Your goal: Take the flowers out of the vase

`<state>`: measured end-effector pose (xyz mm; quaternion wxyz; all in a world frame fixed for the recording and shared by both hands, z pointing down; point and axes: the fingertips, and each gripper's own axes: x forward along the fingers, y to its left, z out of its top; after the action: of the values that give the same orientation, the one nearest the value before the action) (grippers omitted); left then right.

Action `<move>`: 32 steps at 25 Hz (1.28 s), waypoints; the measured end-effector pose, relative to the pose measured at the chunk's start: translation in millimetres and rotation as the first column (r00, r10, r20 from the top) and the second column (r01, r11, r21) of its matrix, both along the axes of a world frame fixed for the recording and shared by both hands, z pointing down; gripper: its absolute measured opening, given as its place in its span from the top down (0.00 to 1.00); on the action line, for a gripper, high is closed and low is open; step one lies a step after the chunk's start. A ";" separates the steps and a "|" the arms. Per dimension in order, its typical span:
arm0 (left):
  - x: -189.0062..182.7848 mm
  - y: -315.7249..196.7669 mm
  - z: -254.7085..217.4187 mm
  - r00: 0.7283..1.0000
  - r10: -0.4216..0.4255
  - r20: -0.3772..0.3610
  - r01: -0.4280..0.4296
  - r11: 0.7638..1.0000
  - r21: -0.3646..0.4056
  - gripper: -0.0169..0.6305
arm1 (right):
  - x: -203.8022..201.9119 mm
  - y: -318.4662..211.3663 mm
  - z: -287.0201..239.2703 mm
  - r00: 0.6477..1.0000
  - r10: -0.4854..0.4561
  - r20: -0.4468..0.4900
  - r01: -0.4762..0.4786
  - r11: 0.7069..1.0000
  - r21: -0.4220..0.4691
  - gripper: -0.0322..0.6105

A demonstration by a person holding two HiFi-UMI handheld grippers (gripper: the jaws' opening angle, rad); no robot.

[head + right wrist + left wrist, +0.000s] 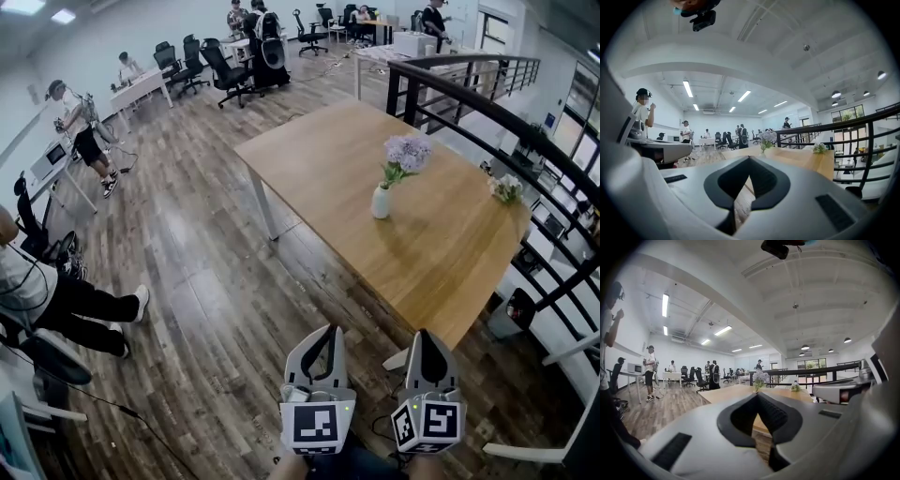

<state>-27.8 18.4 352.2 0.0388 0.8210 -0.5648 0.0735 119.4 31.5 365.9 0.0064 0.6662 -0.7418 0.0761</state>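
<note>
We see the vase (381, 202) with purple flowers (407, 152) upright on the table (441, 262), well ahead of both grippers. The left gripper (331, 330) and right gripper (424, 334) sit side by side, nearly level, jaws together on nothing. A small bunch (506, 188), possibly flowers, lies near the table's edge.

Left claw (330, 330), right claw (427, 334) side by side, both closed, empty.

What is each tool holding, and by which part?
Nothing. Left tool and right tool are both shut, empty; flowers stand untouched in the vase on the table ahead.
</note>
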 end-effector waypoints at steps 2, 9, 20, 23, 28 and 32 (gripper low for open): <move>0.3 -9.6 1.0 1.000 0.009 0.002 -0.009 1.000 0.000 0.92 | 0.4 -8.4 2.6 1.000 0.008 0.001 -0.008 1.000 -0.003 0.95; 0.9 -52.8 4.7 0.999 0.036 -0.014 -0.036 0.999 -0.007 0.92 | -4.8 -48.0 5.0 1.000 0.026 -0.006 -0.026 1.000 -0.011 0.95; -3.2 -131.3 5.3 0.998 0.065 -0.014 -0.065 0.998 0.003 0.92 | -6.0 -121.9 10.2 0.998 0.064 -0.010 -0.064 0.997 -0.032 0.95; -3.9 -149.4 7.2 0.997 0.070 -0.015 -0.070 0.997 -0.014 0.92 | -7.2 -139.6 10.9 0.998 0.069 -0.008 -0.069 0.997 -0.033 0.95; -4.6 -177.3 6.4 0.996 0.083 -0.019 -0.083 0.996 -0.016 0.92 | -8.4 -166.3 8.1 0.996 0.083 -0.012 -0.084 0.996 -0.040 0.95; -5.6 -201.5 1.9 0.994 0.108 -0.009 -0.108 0.994 0.028 0.92 | -9.3 -187.9 7.2 0.995 0.102 -0.006 -0.103 0.994 -0.039 0.95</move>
<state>-33.4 -183.1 354.1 0.0265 0.8512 -0.5203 0.0634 110.1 -156.4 373.2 0.0171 0.7034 -0.7050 0.0893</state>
